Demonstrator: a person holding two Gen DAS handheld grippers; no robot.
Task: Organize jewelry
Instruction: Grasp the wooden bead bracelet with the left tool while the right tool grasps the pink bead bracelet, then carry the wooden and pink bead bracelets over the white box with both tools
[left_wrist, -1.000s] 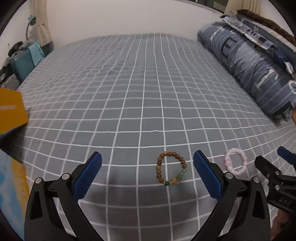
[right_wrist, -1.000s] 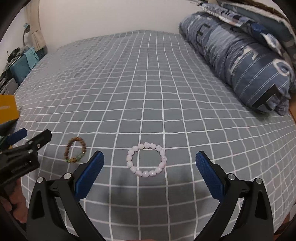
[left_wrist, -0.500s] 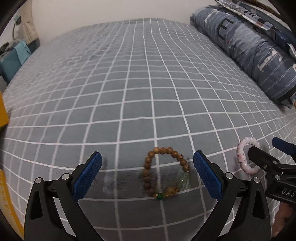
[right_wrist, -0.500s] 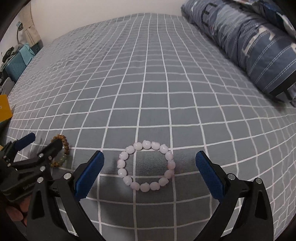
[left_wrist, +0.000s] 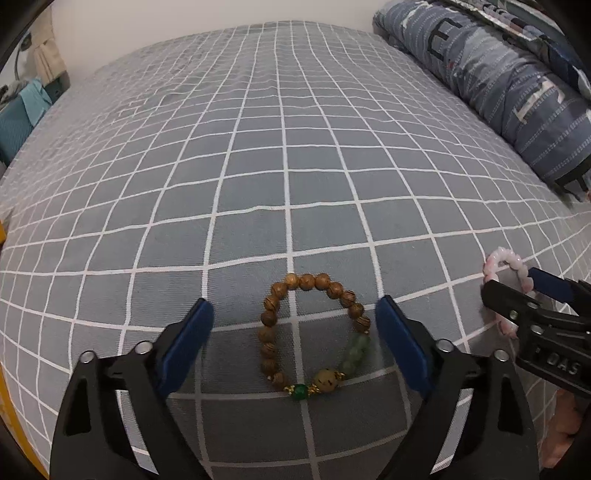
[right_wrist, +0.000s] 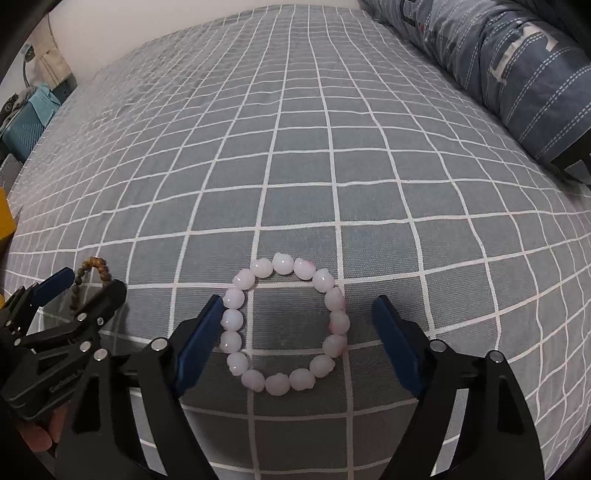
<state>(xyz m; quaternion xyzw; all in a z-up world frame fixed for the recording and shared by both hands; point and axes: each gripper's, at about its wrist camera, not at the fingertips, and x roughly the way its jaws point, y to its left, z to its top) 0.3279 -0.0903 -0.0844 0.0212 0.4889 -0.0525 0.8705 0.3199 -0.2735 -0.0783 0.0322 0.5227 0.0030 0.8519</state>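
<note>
While both tools hang low over a grey bedsheet with a white grid pattern (left_wrist: 258, 177), each one frames its own bracelet. At 9 o'clock in the right wrist view, a yellow box edge (right_wrist: 6, 218) peeks in at the bed's side. Seen from the left wrist, the left gripper (left_wrist: 294, 341) has its blue-padded fingers (left_wrist: 186, 343) spread wide apart, holding nothing. Between them, at 6 o'clock, lies a round bracelet of brown wooden beads with pale green and dark green stones (left_wrist: 314, 338), flat on the sheet, its right side just beside the right pad. At 3 o'clock in that view, the right gripper (right_wrist: 297, 341) reaches in over a ring-shaped bracelet of pale pink beads (right_wrist: 286, 328). From the right wrist, its fingers are also spread apart and empty; the pink bracelet lies flat between them, its left beads touching the left pad. At 1 o'clock, a rolled blue striped quilt (left_wrist: 517, 85) lies along the bed's edge.
</note>
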